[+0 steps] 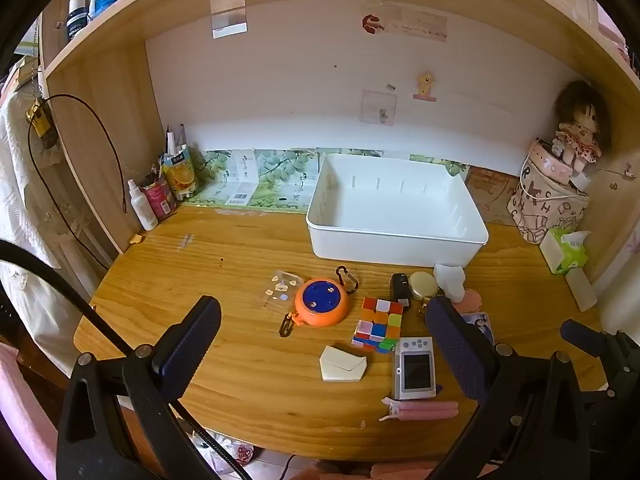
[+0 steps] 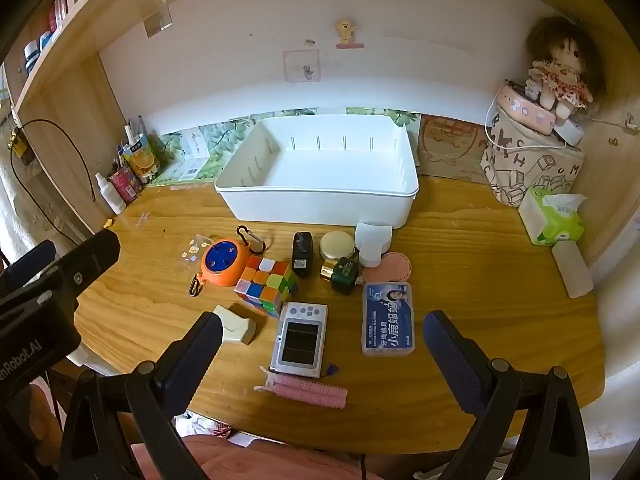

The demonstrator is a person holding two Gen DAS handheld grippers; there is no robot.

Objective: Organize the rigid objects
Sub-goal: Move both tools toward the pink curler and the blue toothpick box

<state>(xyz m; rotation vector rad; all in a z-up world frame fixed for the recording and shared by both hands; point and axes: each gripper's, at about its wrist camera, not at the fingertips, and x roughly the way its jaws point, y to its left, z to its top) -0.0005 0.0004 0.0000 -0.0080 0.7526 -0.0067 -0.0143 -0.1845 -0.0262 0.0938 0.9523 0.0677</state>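
1. Both grippers are black plastic frames with silver screw heads at the joints; that goes for the left gripper (image 1: pixel 322 354) and the right gripper (image 2: pixel 322 354).
2. The fingers (image 2: pixel 454 364) wear dark navy pads with a fine dotted texture.
3. A black cable (image 1: pixel 60 280) curves in by the left frame.
4. Pale lettering ending "Robot.AI" sits on the left unit's body.
5. Pinkish-salmon clothing (image 2: pixel 248 460) shows at the near edge.
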